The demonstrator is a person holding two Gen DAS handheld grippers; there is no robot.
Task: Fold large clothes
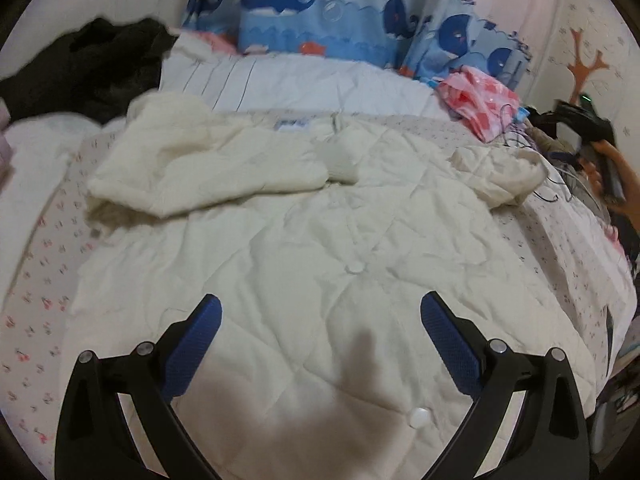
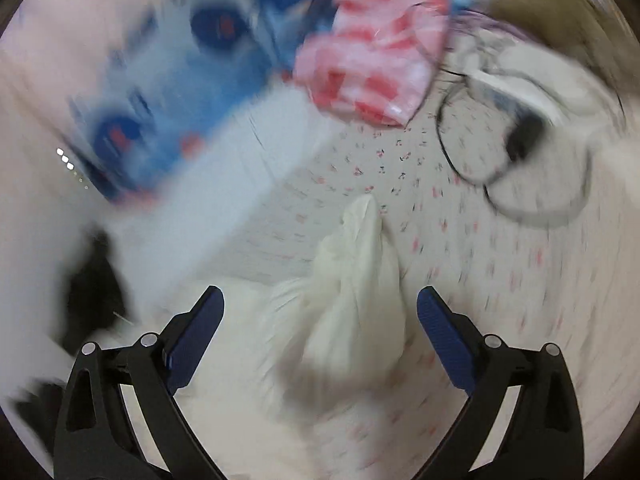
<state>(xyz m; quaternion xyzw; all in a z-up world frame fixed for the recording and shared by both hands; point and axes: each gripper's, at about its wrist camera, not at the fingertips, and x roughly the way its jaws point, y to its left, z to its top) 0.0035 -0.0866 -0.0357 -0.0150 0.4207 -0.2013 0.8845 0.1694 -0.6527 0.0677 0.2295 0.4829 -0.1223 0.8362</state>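
Note:
A large cream quilted jacket [image 1: 312, 240] lies spread on the bed, front up, with white snap buttons down its middle. Its left sleeve [image 1: 208, 168] is folded across the chest; the right sleeve [image 1: 500, 176] sticks out to the right. My left gripper [image 1: 320, 316] hovers over the jacket's lower part, open, nothing between its blue pads. In the blurred right wrist view, my right gripper [image 2: 320, 308] is open above a bunched cream sleeve end [image 2: 356, 280], which lies free between the fingers, not pressed. The right gripper also shows at the far right of the left wrist view [image 1: 596, 152], held by a hand.
The bed has a flowered sheet [image 1: 40, 280]. Whale-print pillows [image 1: 312, 8] and a white duvet [image 1: 280, 80] lie behind. A black garment [image 1: 80, 68] sits back left, a pink checked cloth [image 1: 480, 104] back right, near black cables [image 2: 452, 148] and a white item [image 2: 532, 92].

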